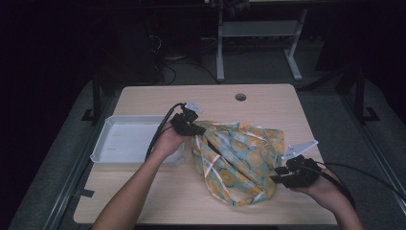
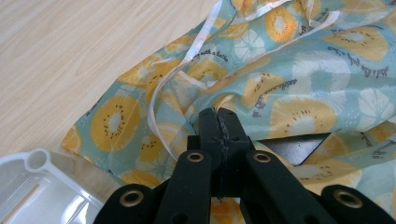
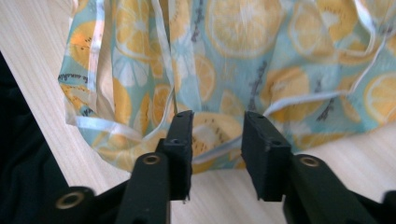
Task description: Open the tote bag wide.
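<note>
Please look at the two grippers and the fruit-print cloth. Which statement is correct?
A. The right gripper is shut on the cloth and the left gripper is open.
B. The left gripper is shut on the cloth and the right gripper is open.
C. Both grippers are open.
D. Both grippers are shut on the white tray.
B: the left gripper has its jaws pressed together on the cloth, while the right gripper shows a clear gap between its jaws at the cloth's edge.

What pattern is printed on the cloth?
Yellow-orange citrus and kiwi slices on pale teal cloth, clearest in the left gripper view.
</note>
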{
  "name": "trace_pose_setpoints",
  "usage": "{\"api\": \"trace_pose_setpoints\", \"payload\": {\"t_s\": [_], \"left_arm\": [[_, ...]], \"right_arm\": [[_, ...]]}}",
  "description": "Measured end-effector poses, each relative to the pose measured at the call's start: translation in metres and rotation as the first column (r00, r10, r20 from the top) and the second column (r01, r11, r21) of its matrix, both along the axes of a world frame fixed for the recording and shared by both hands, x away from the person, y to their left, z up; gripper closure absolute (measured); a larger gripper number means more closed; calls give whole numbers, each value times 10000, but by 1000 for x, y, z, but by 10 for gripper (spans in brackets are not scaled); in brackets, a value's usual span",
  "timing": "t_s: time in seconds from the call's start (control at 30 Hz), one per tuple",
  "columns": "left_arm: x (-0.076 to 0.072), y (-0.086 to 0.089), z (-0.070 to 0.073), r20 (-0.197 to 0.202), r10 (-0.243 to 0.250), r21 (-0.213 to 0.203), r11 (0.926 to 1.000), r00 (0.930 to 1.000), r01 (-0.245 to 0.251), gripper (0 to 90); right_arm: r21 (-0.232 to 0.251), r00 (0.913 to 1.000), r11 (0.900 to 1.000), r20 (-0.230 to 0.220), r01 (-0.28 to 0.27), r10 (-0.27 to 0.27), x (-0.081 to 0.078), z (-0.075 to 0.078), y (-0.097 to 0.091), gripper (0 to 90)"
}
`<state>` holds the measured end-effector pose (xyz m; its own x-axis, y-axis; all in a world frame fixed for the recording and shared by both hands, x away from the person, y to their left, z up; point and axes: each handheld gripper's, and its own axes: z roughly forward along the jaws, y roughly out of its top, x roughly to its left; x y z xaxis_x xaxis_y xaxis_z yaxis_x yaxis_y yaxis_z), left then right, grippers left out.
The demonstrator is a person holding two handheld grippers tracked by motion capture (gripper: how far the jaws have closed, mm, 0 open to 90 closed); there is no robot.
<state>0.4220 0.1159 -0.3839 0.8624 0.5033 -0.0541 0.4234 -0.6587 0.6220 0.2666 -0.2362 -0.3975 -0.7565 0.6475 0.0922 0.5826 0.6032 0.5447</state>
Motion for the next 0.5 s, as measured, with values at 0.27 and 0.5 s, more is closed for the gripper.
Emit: {"api": "trace_pose_setpoints", "payload": {"t_s": [0.27, 0.5], "left_arm": [[-2, -1, 1, -37, 21, -62, 10000, 10000, -21, 900], [-1, -2, 0, -34, 148, -120, 9998, 9999, -149, 900]], "right_arm": [[99, 9915, 9934, -647, 1142, -1133, 9, -16, -3, 508], [-836, 9941, 9950, -896, 540, -615, 12, -26, 0, 893]]}}
